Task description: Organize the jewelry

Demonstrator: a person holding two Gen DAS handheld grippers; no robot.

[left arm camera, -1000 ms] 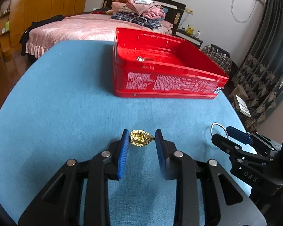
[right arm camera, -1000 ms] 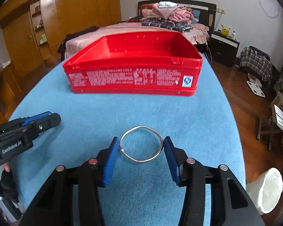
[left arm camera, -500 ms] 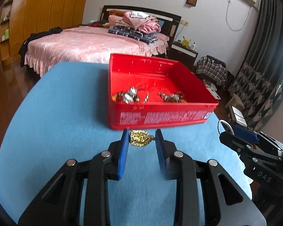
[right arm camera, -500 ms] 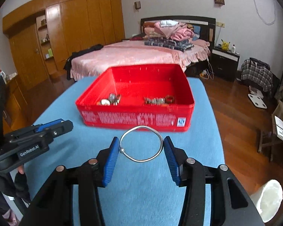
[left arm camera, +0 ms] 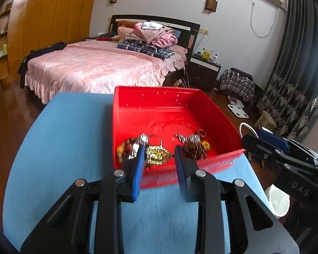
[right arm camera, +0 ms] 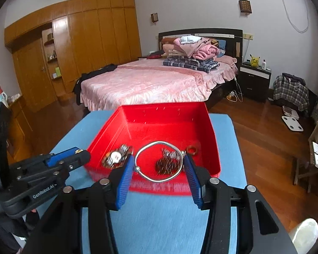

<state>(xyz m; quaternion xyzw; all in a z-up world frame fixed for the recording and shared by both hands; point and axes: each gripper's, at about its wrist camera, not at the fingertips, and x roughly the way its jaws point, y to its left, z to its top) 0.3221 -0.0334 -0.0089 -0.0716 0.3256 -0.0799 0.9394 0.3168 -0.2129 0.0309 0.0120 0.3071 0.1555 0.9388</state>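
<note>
My left gripper [left arm camera: 159,154] is shut on a gold ornate pendant [left arm camera: 156,155], held above the near rim of the red box [left arm camera: 201,99]. A silver bangle [right arm camera: 159,161] is clamped between the blue pads of my right gripper [right arm camera: 159,162], also raised over the near part of the red box [right arm camera: 163,110]. Inside the box lie a watch [right arm camera: 116,156], a dark beaded piece [right arm camera: 167,163] and a brown ring [right arm camera: 191,149]. The right gripper [left arm camera: 262,140] shows at the right of the left wrist view, the left gripper [right arm camera: 74,156] at the left of the right wrist view.
The box stands on a table under a blue cloth [left arm camera: 63,139]. Beyond it are a pink bed [right arm camera: 150,82] with folded clothes, a nightstand [right arm camera: 254,80] and wooden wardrobes [right arm camera: 78,48]. A white bin [left arm camera: 278,201] sits on the floor to the table's right.
Both grippers have risen and moved forward toward the red box, each keeping its piece. The box's inside and the jewelry in it have come into view.
</note>
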